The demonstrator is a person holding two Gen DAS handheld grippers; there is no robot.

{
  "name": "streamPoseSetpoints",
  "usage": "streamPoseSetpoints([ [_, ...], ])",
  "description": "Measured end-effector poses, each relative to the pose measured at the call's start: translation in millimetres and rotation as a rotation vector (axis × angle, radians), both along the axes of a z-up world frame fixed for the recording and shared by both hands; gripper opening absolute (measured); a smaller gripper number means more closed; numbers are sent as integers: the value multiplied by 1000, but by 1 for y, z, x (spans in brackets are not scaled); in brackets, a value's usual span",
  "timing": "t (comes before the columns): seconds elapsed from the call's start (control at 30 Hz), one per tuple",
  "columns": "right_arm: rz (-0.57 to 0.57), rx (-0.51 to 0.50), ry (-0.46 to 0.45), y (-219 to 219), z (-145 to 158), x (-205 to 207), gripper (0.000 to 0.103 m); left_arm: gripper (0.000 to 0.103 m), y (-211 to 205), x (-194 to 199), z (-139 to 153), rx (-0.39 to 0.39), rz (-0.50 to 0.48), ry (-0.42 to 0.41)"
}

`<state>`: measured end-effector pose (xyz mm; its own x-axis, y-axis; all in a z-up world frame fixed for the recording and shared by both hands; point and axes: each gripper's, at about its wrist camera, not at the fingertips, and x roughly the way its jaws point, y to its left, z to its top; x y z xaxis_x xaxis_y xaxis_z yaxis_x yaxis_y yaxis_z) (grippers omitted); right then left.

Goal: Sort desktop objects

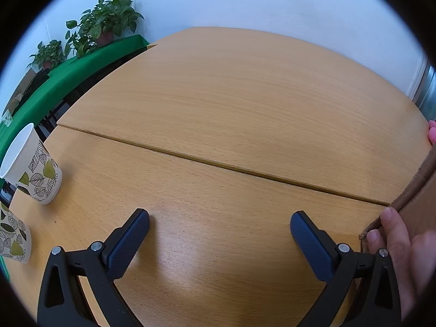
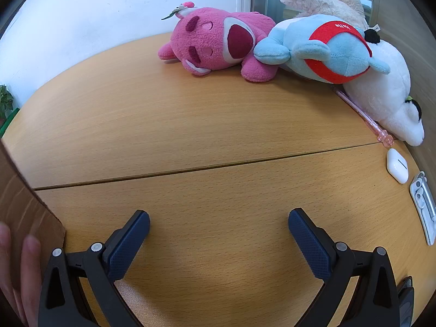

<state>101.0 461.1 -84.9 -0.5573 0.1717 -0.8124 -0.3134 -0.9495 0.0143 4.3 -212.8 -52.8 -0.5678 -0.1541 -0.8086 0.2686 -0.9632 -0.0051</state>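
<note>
Sorting apparently not begun. Left gripper (image 1: 219, 224) and right gripper (image 2: 219, 224) both spread wide, empty, low over the light wooden table (image 2: 190, 125). Brown cardboard box (image 1: 417, 207) between them, steadied by a bare hand (image 1: 408, 250). Unsorted: two leaf-patterned paper cups (image 1: 32, 166) far left; pink plush bear (image 2: 215, 43), blue-and-red plush (image 2: 321, 49), white plush (image 2: 387, 92), pink pen (image 2: 362, 111), white earbud case (image 2: 397, 165) far right.

- Left hand-held gripper (image 1: 219, 227): jaws spread wide, nothing between them.
- Right hand-held gripper (image 2: 218, 226): jaws wide apart too, empty.
- Bare hand (image 1: 403, 248) sits just right of the left one.
</note>
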Motion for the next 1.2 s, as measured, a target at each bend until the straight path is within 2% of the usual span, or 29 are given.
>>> streamPoseSetpoints([
  [1.2, -5, 0, -1, -1, 1, 0, 103, 103, 3, 2, 0, -1, -33, 0],
])
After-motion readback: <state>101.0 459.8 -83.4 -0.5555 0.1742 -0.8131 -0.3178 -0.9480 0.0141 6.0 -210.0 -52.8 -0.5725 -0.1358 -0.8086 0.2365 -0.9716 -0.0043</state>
